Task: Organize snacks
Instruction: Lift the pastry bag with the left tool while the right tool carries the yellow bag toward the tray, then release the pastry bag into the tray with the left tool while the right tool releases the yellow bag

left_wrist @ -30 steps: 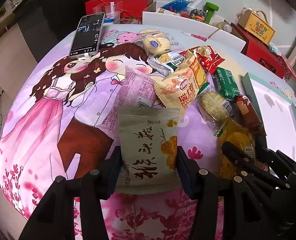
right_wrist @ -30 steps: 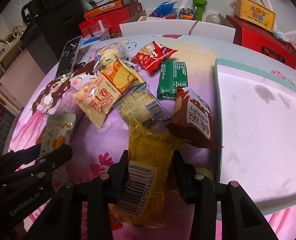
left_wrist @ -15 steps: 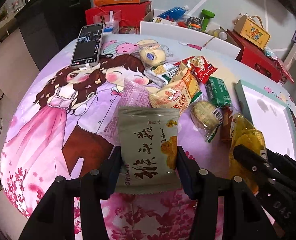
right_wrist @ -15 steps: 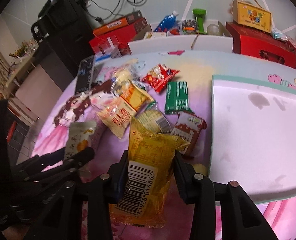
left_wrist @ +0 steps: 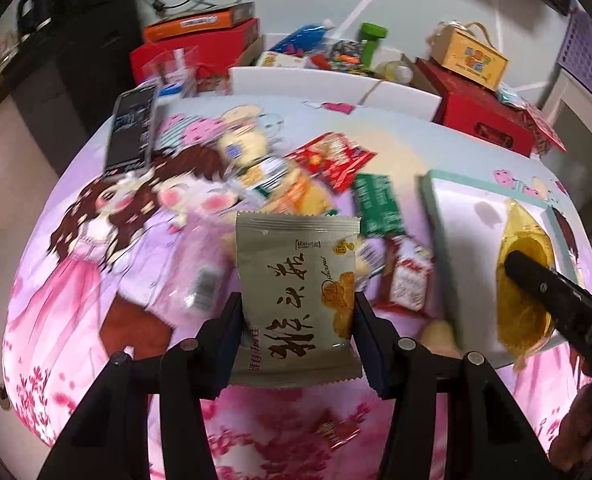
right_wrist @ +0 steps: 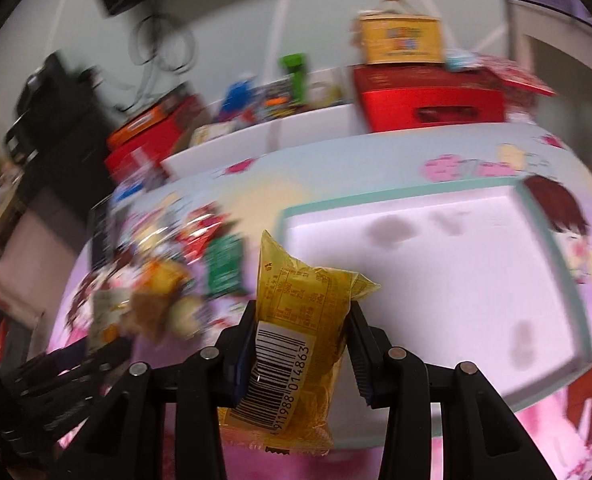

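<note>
At the upper left of the left wrist view a dark phone [left_wrist: 131,128] lies on the surface [left_wrist: 75,240], which is covered by a pink cartoon-couple cloth, blurred here. Low in the centre of that view the left gripper [left_wrist: 298,316] is clenched on a beige snack packet [left_wrist: 296,280] with bold black Chinese brush characters down its front, a small picture of golden pastry at its right edge and crimped seams top and bottom; the packet is lifted above the cloth. Behind it sits a loose heap of snacks, among them a red packet [left_wrist: 332,162] and a green packet [left_wrist: 376,204], their print too smeared to read. Right of the heap lies a white tray with a teal rim [left_wrist: 428,200]. At the right of the frame the right gripper [right_wrist: 300,332] grips a yellow crinkled packet [right_wrist: 296,320], held over the tray; in the right wrist view its back shows a table of fine print and a white barcode label ending 911988 014863. A yellow carton [right_wrist: 400,42] with a handle tops a red box [right_wrist: 428,96] at the upper right.
</note>
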A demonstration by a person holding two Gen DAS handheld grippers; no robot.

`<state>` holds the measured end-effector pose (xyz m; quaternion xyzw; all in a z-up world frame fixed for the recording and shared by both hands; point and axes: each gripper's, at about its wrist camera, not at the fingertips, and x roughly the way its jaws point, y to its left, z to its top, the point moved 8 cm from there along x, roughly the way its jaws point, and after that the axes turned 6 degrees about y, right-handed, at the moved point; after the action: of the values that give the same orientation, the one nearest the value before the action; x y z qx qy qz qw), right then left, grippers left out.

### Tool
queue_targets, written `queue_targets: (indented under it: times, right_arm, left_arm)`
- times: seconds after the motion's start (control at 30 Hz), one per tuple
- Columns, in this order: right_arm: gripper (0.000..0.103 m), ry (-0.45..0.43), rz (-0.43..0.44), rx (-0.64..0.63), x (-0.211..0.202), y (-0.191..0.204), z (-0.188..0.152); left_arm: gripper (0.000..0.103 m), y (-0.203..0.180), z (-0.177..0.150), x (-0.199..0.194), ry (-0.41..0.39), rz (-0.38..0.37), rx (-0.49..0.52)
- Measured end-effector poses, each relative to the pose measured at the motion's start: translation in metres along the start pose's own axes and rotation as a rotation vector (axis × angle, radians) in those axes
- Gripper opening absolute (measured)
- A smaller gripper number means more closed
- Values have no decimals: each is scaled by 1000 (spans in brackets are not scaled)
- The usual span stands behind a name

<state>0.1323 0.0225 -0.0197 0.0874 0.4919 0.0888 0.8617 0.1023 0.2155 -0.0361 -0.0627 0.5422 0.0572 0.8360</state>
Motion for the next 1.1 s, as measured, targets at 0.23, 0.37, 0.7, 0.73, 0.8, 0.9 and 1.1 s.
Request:
queue_targets:
  times: [0.23,0.37,0.7,0.73,0.8,0.9,1.1]
  right_arm:
    - [44,-40,-132,101,-4,-71,22]
    - [44,-44,-191,138,2,-101,30]
    - [45,-23,-241,189,21,-139,33]
    - [46,-21,-242,194,22,-140,33]
    - [46,-17,-246,203,25,-144,33]
    - [47,-10,-253,211,25,-146,32]
    - [47,-9,-254,205,21,-143,30]
  left_arm:
    - [54,-65,30,1,-20,-71,126]
    - [54,-107,46,9,-25,-128,190]
    - [55,-190,64,58,38,-192,314]
    - [55,-194,65,62,44,-189,319]
    - [55,-200,65,67,52,-182,321]
    - [66,-201,65,68,50,-179,318]
    - [77,-189,66,63,36,-167,280]
